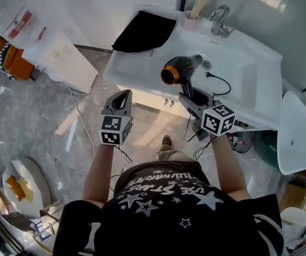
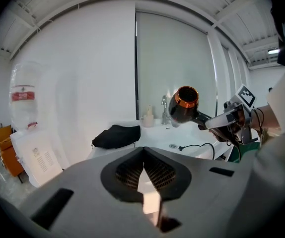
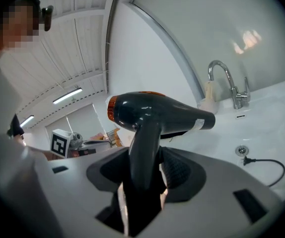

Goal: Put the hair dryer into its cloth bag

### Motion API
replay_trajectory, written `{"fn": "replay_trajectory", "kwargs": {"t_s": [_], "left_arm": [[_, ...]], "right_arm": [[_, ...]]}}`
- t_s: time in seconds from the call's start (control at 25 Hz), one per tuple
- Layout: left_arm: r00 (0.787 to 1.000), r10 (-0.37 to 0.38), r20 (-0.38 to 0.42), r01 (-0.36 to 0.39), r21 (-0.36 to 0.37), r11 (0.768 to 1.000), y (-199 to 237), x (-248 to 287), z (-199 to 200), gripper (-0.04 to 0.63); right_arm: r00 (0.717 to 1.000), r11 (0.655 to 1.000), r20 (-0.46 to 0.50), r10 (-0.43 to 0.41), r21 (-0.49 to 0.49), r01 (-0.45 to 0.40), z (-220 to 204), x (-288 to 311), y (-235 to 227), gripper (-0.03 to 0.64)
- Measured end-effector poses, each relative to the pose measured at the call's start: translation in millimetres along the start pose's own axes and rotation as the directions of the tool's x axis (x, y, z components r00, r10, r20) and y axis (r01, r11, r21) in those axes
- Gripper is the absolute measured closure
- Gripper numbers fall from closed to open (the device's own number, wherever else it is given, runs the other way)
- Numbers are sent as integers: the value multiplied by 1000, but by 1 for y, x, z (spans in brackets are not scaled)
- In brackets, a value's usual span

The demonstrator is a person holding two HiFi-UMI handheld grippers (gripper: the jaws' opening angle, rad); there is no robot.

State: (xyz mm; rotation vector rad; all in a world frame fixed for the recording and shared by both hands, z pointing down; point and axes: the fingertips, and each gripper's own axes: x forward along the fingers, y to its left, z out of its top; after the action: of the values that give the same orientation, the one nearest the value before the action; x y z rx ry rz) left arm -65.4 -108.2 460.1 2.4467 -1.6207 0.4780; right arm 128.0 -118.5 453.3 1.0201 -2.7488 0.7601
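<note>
The dark grey hair dryer [image 1: 178, 71] with a copper rear ring hangs over the white sink counter [image 1: 249, 71]. My right gripper [image 1: 190, 97] is shut on its handle, with the barrel [image 3: 157, 114] lying across above the jaws. The dryer's cord and plug [image 1: 217, 79] trail over the basin. A black cloth bag [image 1: 142, 31] lies crumpled on the counter's far left corner, also seen in the left gripper view [image 2: 116, 135]. My left gripper [image 1: 124, 96] is shut and empty, in front of the counter's near edge, left of the dryer [image 2: 184, 104].
A chrome faucet [image 1: 220, 20] and a beige cup [image 1: 192, 17] stand at the back of the sink. At the right is a white toilet lid [image 1: 299, 132]. White boxes and plastic-wrapped items [image 1: 62, 52] sit on the floor at the left.
</note>
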Motion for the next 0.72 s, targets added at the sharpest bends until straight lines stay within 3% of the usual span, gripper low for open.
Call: {"fn": "replay_trajectory", "kwargs": {"t_s": [0.48,0.72], "left_arm": [[991,134,-7,-134,3,991,32,25,16,584],[986,164,-27,-163,38,986,57,28,12,584]], "right_arm": [[977,980,-96,189,-41,-194,10,53,-10,414],[957,965,-146,249,-44,-258,2,72,-4,414]]}}
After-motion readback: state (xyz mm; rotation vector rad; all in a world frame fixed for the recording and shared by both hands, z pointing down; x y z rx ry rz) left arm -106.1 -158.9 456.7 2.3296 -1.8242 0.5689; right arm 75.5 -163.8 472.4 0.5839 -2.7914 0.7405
